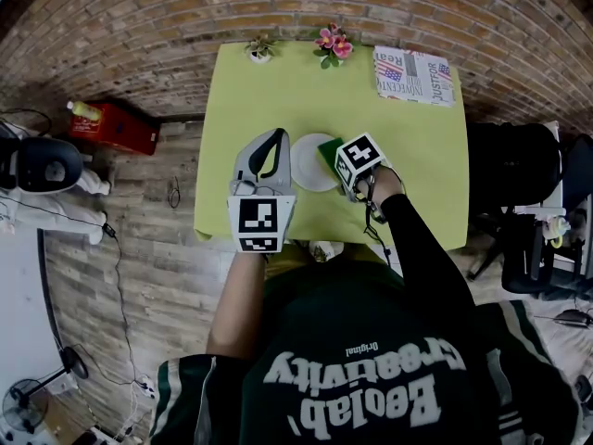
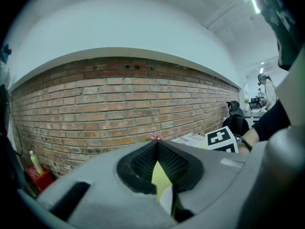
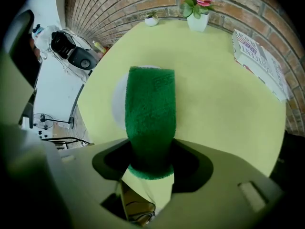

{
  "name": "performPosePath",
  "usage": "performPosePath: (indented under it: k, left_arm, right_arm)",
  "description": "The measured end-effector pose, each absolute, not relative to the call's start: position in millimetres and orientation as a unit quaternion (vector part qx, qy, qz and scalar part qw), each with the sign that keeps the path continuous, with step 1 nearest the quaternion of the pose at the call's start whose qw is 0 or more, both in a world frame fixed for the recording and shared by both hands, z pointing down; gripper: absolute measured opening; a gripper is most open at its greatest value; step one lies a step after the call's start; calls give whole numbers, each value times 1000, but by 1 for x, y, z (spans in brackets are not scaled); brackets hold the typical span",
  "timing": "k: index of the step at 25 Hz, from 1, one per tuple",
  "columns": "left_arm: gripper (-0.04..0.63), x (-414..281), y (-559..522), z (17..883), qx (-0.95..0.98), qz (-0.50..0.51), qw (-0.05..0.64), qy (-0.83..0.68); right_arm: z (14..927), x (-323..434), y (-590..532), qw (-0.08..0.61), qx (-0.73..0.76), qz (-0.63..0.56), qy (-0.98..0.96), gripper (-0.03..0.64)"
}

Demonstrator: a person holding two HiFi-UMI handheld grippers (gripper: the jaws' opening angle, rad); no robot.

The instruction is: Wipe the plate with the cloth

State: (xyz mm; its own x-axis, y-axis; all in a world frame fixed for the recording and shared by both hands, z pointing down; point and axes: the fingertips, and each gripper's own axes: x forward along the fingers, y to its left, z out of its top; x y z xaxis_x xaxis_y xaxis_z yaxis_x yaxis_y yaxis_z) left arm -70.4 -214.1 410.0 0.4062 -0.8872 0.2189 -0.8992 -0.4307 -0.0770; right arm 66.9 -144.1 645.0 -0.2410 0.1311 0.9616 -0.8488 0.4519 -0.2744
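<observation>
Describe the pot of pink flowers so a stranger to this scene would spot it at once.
Find the yellow-green table and go to its far edge, along the brick wall. Two small pots stand there; in the head view, take the right one, the flower pot nearer the folded newspaper. It alone carries pink blossoms; its neighbour, the small plant, shows only green leaves.

Looks like an office or lab workroom with a corner staged as a dining spot. Shows a bare brick wall [image 1: 139, 26], plank floor [image 1: 139, 239] trailing cables [image 1: 116, 276], a floor fan [image 1: 23, 406] and a black office chair [image 1: 519, 170]. Holds one small table [image 1: 417, 174] in a yellow-green cover, with potted flowers [image 1: 332, 44] and a newspaper [image 1: 414, 75].
</observation>
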Motion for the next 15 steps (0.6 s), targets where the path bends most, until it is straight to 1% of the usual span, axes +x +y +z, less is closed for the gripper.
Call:
performPosePath:
  k: [5,15]
  left_arm:
    - [8,-79,-210,410,831,114,27,-543]
    - [8,-103,-196,412,813,119,30,-568]
  right_arm:
    - [639,48,-143,537,259,448,-666,264]
    - [638,-14,-109,546,175,446,-687,268]
